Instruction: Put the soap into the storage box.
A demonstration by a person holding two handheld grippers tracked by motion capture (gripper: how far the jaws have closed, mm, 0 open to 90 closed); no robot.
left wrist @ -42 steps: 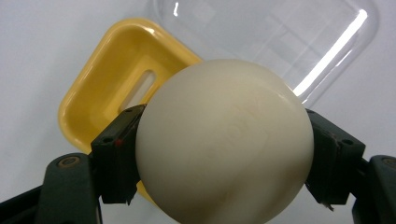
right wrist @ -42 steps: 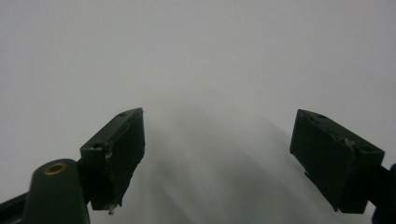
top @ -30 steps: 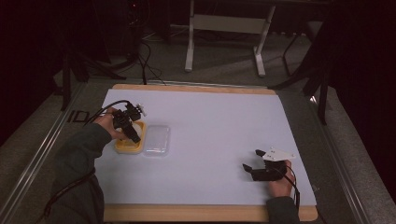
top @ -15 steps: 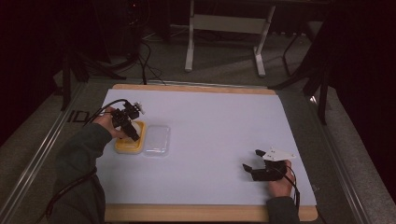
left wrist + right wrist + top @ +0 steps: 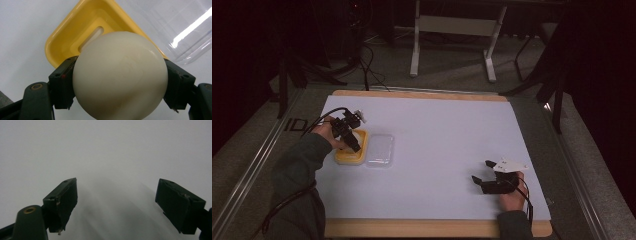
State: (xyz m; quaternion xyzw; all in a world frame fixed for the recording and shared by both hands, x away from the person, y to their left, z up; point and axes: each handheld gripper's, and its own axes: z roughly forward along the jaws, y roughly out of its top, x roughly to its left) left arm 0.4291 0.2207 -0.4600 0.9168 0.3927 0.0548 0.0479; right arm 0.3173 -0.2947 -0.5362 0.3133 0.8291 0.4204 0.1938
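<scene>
Jaws of the left gripper (image 5: 120,82) are clamped on a white egg-shaped ball (image 5: 120,75), one black pad pressed on each flank, so the ball is carried by its widest part and is kept from slipping. It is held just above a yellow tray (image 5: 62,37), whose middle has a recessed hollow with a pale slot; the ball is probably meant to be seated there, which would explain why it is hung right over that hollow rather than off to the side. Contact between ball and tray cannot be told from the left gripper view, since the ball hides the spot beneath it. A clear plastic lid (image 5: 185,30) lies just beside the tray, flat on the table, likely set aside so that the tray stays open for loading.

From the high view, the left gripper (image 5: 349,135) is seen over the yellow tray (image 5: 343,157) at the left part of the white table (image 5: 442,130), with the clear lid (image 5: 380,149) touching or nearly touching the tray's right edge. The left hand (image 5: 328,131) comes in from the sleeve at the lower left.

Well apart, near the table's front right, the right gripper (image 5: 482,179) is rested low with its jaws spread wide and nothing between them; in the right gripper view (image 5: 116,202) bare table surface is seen past the pads. It is judged to be parked out of the way, ready for the lid later.
</scene>
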